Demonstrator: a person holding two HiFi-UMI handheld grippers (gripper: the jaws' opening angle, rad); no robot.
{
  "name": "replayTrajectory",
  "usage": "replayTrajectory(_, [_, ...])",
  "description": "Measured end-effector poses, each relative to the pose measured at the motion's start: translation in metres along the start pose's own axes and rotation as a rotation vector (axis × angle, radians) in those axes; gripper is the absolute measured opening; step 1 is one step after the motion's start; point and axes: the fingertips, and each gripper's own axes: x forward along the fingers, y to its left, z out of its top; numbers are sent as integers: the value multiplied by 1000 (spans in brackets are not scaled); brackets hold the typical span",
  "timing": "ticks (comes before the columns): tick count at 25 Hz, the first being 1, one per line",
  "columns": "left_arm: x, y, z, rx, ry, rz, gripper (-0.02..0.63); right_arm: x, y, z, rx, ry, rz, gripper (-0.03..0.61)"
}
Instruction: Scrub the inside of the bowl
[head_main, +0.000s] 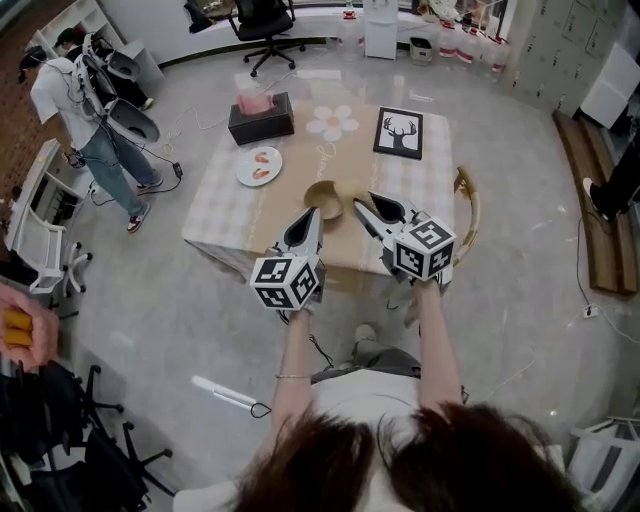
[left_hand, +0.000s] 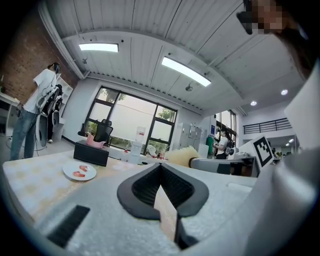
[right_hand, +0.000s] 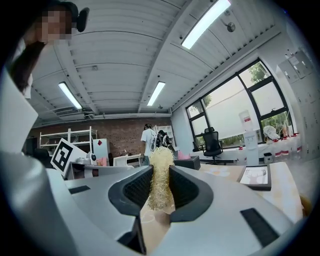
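A small tan bowl (head_main: 322, 198) sits on the table (head_main: 262, 222) near its front edge. My right gripper (head_main: 364, 201) is shut on a pale yellow fibrous scrubber (head_main: 349, 189), held just right of the bowl; in the right gripper view the scrubber (right_hand: 159, 181) stands pinched between the dark pads of that gripper (right_hand: 159, 195). My left gripper (head_main: 311, 213) points at the bowl's near side from just in front of it. Its jaws (left_hand: 161, 186) are shut with nothing between them. The bowl is hidden in both gripper views.
On the table are a white plate of pink food (head_main: 259, 166), a dark tissue box (head_main: 260, 118), a flower-shaped mat (head_main: 332, 122) and a framed deer picture (head_main: 399, 133). A wooden chair (head_main: 470, 212) stands at the table's right side. A person (head_main: 85, 110) stands far left.
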Motion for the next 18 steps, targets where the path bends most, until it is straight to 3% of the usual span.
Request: replayTrajectory(18, [29,33,-18,-64,70,141,11,46,-28,-5,31,80,159,91])
